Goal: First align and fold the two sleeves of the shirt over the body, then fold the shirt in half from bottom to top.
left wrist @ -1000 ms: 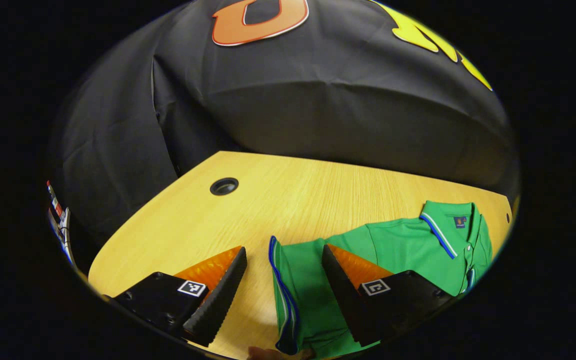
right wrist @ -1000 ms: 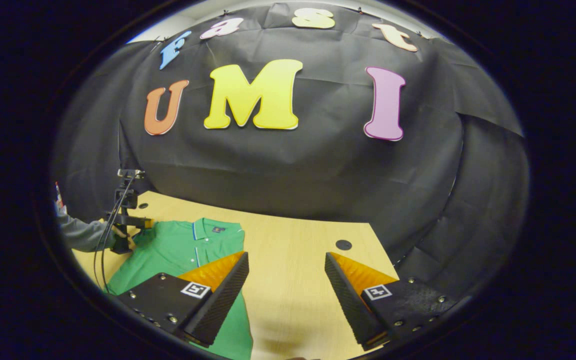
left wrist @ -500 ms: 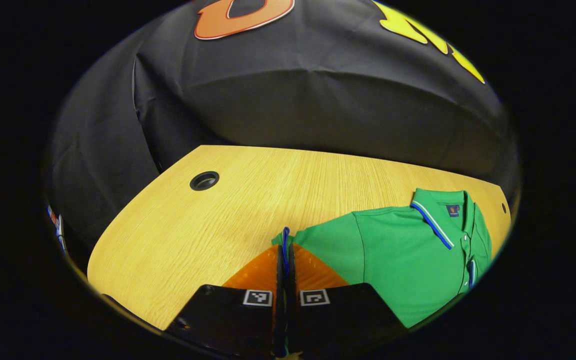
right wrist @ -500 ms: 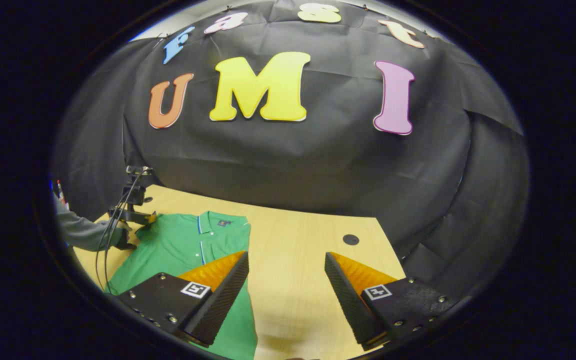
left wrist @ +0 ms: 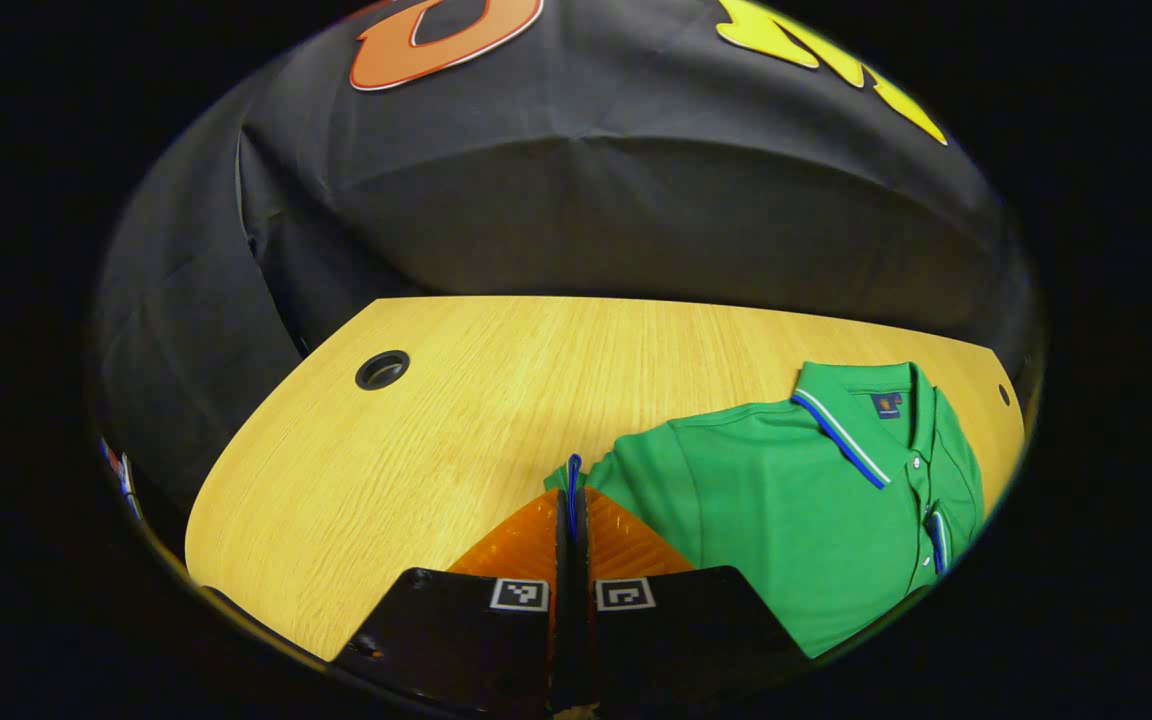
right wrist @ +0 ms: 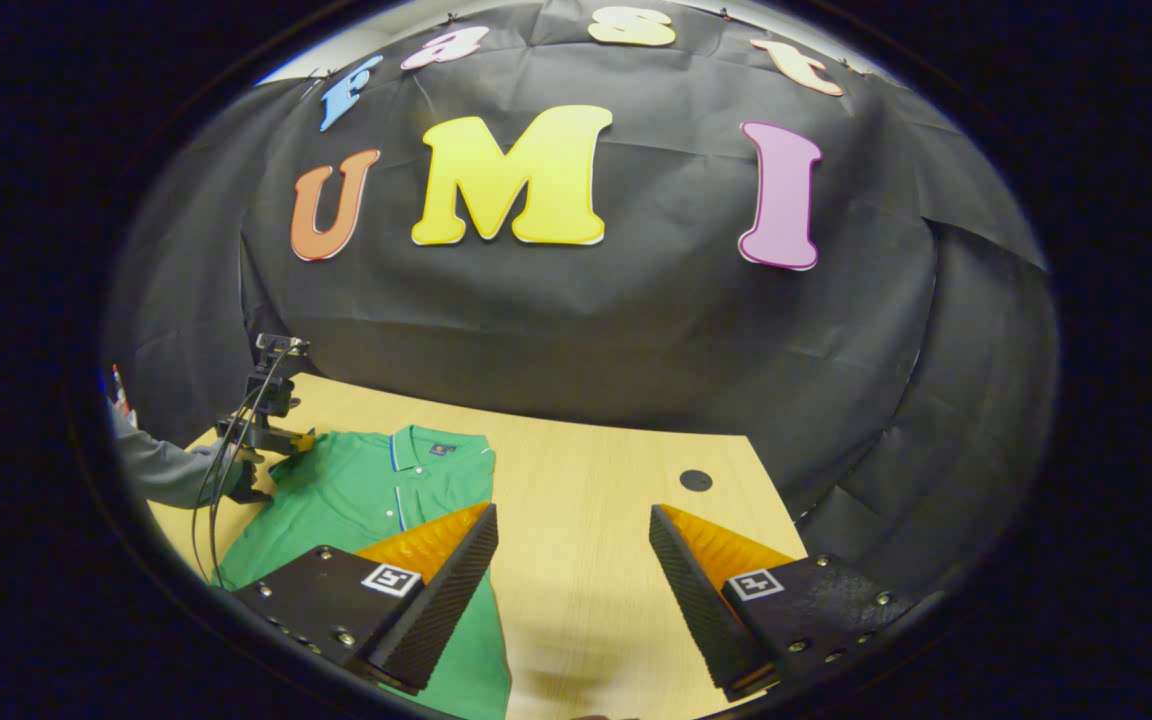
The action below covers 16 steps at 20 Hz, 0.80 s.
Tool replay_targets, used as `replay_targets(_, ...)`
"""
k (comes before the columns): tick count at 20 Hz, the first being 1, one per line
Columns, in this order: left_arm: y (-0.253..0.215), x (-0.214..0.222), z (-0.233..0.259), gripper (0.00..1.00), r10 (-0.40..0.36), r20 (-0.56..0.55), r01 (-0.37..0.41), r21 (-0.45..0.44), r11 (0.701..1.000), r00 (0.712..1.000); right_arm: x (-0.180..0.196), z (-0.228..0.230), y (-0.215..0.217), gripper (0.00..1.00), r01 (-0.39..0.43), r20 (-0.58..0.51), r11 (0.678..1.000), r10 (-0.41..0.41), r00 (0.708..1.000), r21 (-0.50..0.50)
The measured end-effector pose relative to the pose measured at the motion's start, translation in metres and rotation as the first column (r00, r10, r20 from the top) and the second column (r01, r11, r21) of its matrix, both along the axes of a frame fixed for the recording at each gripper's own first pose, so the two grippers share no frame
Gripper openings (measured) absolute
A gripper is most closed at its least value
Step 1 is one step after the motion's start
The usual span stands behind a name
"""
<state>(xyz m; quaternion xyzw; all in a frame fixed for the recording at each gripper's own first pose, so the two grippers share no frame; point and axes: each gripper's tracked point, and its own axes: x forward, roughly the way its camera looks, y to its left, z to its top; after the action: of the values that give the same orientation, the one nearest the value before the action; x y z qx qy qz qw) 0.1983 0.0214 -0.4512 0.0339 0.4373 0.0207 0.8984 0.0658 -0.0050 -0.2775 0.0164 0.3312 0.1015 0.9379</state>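
One thin sleeve cuff pinched by clenched left gripper, right gripper released: may slip out if tugged sideways.

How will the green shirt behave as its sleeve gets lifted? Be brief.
Likely floppy: the sleeve edge is pinched thin in the shut left claw. The green shirt probably drags and wrinkles rather than lifting whole. It looks light and won't roll on the table.

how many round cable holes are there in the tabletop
2. One hole sits near the far left corner of the table in the left gripper view, another near its far right corner in the right gripper view.
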Motion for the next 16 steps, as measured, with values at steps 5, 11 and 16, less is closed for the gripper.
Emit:
replay_targets(5, -0.056, -0.009, 0.015, 0.04, -0.105, 0.031, 0.106, -0.037, 0.994, 0.994, -0.006, -0.003, -0.002, 0.95, 0.031, -0.021, 0.999, -0.03, 0.999, 0.014)
replay_targets(11, -0.111, -0.038, 0.027, 0.04, -0.244, 0.049, 0.246, -0.045, 0.968, 0.969, -0.018, -0.01, -0.01, 0.95, 0.069, -0.049, 0.997, -0.068, 0.997, 0.02)
replay_targets(16, -0.137, -0.054, 0.039, 0.03, -0.281, 0.077, 0.286, -0.057, 0.957, 0.957, -0.02, -0.01, -0.006, 0.97, 0.08, -0.051, 0.997, -0.079, 0.996, 0.023)
